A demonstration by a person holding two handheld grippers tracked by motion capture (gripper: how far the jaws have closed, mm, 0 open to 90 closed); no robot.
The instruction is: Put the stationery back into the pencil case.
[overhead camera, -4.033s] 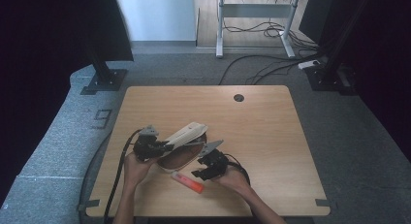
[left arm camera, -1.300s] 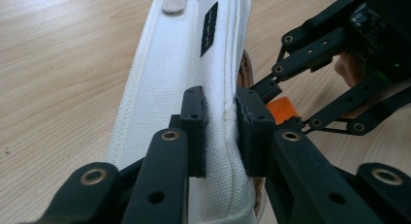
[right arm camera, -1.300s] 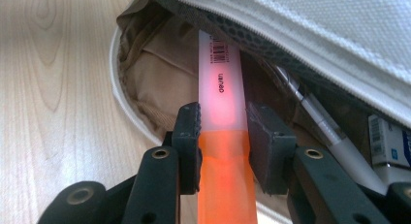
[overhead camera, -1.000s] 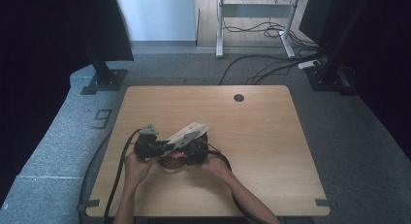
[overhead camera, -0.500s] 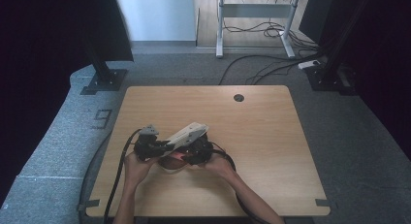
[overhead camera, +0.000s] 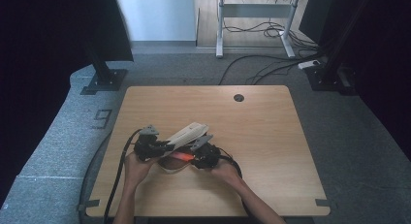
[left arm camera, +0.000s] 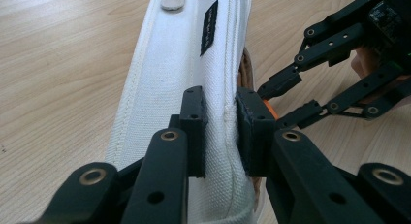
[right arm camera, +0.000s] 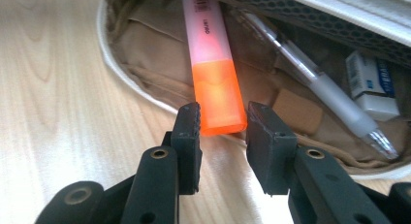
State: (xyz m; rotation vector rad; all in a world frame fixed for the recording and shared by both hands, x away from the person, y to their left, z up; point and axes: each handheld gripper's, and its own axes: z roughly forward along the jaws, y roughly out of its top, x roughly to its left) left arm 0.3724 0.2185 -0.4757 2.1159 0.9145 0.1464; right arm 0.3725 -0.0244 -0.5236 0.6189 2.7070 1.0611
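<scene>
A white fabric pencil case (overhead camera: 186, 133) lies open on the wooden table (overhead camera: 271, 136), its lid (left arm camera: 174, 64) raised. My left gripper (left arm camera: 221, 122) is shut on the lid's edge and holds it up; in the high view it (overhead camera: 162, 147) is at the case's left end. An orange highlighter (right arm camera: 208, 64) points into the tan inside of the case (right arm camera: 155, 59). My right gripper (right arm camera: 223, 122) is shut on its orange cap end, the jaws having just been closing with the cap between them. In the high view that gripper (overhead camera: 194, 158) is at the case's open front.
Inside the case lie a clear pen (right arm camera: 320, 88) and a white eraser (right arm camera: 373, 83) under a mesh pocket. A round cable hole (overhead camera: 238, 97) is near the table's far edge. Desk legs and cables stand on the floor beyond.
Four seconds ago the highlighter lay on the table by the right gripper. The right gripper has since carried it left to the case's mouth, and its front part now lies inside. The left gripper has kept still.
</scene>
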